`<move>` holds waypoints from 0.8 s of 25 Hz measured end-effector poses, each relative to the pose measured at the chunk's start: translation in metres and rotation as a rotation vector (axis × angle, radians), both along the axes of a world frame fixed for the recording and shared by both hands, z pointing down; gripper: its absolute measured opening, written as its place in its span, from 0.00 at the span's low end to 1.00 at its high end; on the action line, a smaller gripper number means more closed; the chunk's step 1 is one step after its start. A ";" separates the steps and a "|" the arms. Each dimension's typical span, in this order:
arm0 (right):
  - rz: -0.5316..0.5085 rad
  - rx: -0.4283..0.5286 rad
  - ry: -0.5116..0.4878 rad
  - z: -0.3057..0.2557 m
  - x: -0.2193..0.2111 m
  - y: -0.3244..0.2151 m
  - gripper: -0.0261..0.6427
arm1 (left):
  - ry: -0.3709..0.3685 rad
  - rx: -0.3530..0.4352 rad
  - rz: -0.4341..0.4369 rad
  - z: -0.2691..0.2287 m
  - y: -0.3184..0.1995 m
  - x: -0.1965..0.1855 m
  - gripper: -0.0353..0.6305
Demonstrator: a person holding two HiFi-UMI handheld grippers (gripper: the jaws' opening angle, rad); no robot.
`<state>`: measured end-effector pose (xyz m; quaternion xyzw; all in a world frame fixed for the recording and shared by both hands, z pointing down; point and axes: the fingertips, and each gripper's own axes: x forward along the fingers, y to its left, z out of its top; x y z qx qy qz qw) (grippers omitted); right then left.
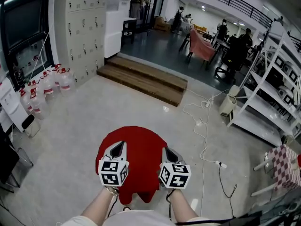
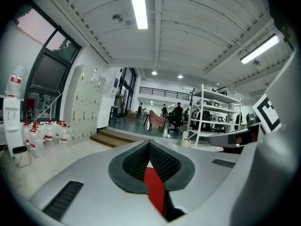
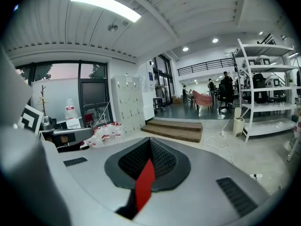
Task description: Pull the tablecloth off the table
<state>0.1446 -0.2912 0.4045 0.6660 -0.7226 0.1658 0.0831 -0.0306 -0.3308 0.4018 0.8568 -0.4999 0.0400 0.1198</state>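
The red tablecloth (image 1: 137, 155) hangs spread out in front of me in the head view, with its lower edge drooping near my arms. What lies under it is hidden. My left gripper (image 1: 119, 146) is shut on its left part. My right gripper (image 1: 167, 151) is shut on its right part. The left gripper view shows a strip of the red tablecloth (image 2: 154, 188) pinched between the closed jaws of the left gripper (image 2: 149, 144). The right gripper view shows the same: a red strip of the tablecloth (image 3: 145, 185) sits clamped in the right gripper (image 3: 150, 141).
Wooden steps (image 1: 146, 80) lie ahead on the pale floor. Water bottles (image 1: 44, 86) stand at the left by grey lockers (image 1: 84, 27). White cables (image 1: 203, 126) trail on the right near a white shelf rack (image 1: 275, 102) and a checkered stool (image 1: 284, 166). People sit far back.
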 end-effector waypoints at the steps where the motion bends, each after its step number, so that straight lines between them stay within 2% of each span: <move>1: -0.001 -0.006 0.000 0.003 0.000 -0.003 0.08 | 0.000 -0.004 0.000 0.003 -0.004 0.000 0.08; 11: -0.043 -0.071 -0.009 0.030 -0.005 -0.030 0.08 | -0.006 -0.078 -0.043 0.036 -0.022 -0.008 0.08; 16: -0.093 -0.094 -0.027 0.040 -0.003 -0.046 0.08 | -0.030 -0.108 -0.094 0.046 -0.028 -0.010 0.08; 20: -0.185 -0.114 -0.056 0.055 0.005 -0.063 0.08 | -0.063 -0.127 -0.178 0.054 -0.024 -0.003 0.08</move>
